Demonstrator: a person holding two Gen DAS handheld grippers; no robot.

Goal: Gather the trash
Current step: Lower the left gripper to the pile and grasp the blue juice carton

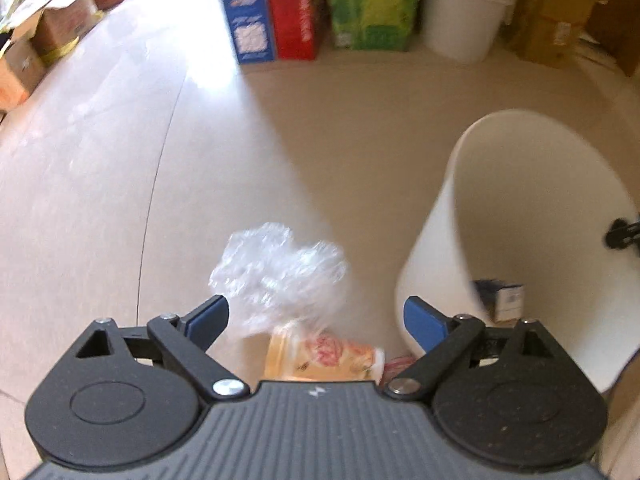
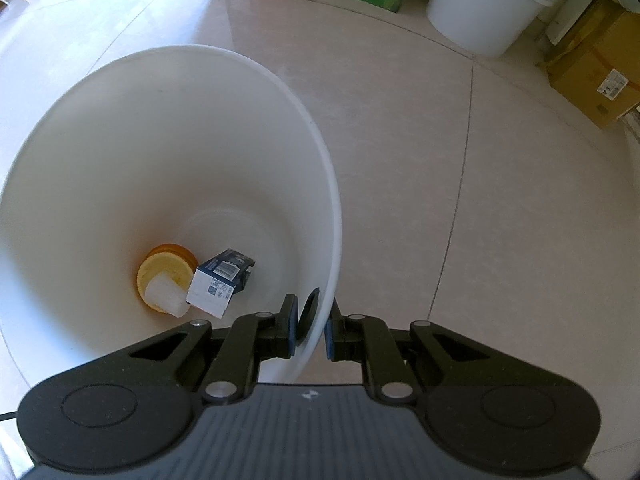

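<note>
Open floor [image 1: 120,160] stretching wide on the left, white bin [image 1: 520,208] blocking the right, crumpled plastic [image 1: 280,272] and a cup [image 1: 320,356] lying near, boxes [image 1: 276,8] lining the far wall.

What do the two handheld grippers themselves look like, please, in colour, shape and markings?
Both look alike. The left gripper and right gripper have matte black linkage arms on round housings, silver pivot screws, blue pads on the fingers, and a ribbed dark grey body bearing a small white logo. No sleeves show.

Pale tiled floor [image 1: 100,184] under crumpled plastic [image 1: 280,272], paper cup [image 1: 320,354], white bin [image 2: 120,128], boxes.
</note>
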